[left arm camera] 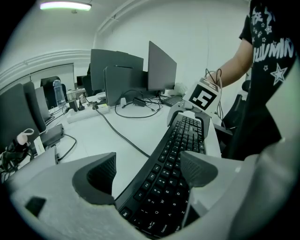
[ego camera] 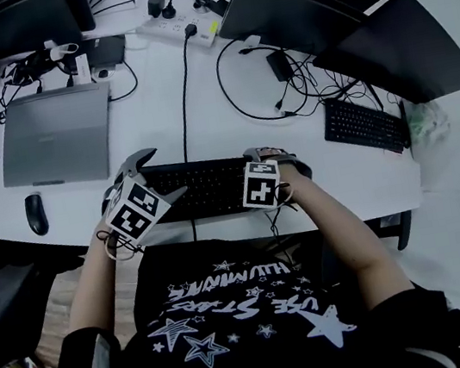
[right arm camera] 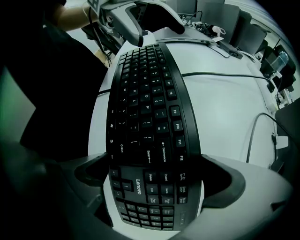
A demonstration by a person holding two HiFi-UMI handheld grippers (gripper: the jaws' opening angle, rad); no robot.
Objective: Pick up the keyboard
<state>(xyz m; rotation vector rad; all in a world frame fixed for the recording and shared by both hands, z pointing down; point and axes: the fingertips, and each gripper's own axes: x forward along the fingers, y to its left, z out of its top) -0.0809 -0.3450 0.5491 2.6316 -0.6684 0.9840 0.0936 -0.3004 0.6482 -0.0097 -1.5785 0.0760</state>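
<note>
likely stiff, light lenovo keyboard (ego camera: 204, 187) on worktop (ego camera: 158, 121), ends clamped front-to-back by left hand-held gripper (left arm camera: 150, 164) and right hand-held gripper (right arm camera: 154, 173).

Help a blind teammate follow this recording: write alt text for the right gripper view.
A black, curved plastic Lenovo keyboard runs away from the camera, its number-pad end clamped between the right gripper's two grey jaws, one on each long edge. The left gripper sits at its far end; a white desk crossed by a black cable lies alongside.
</note>
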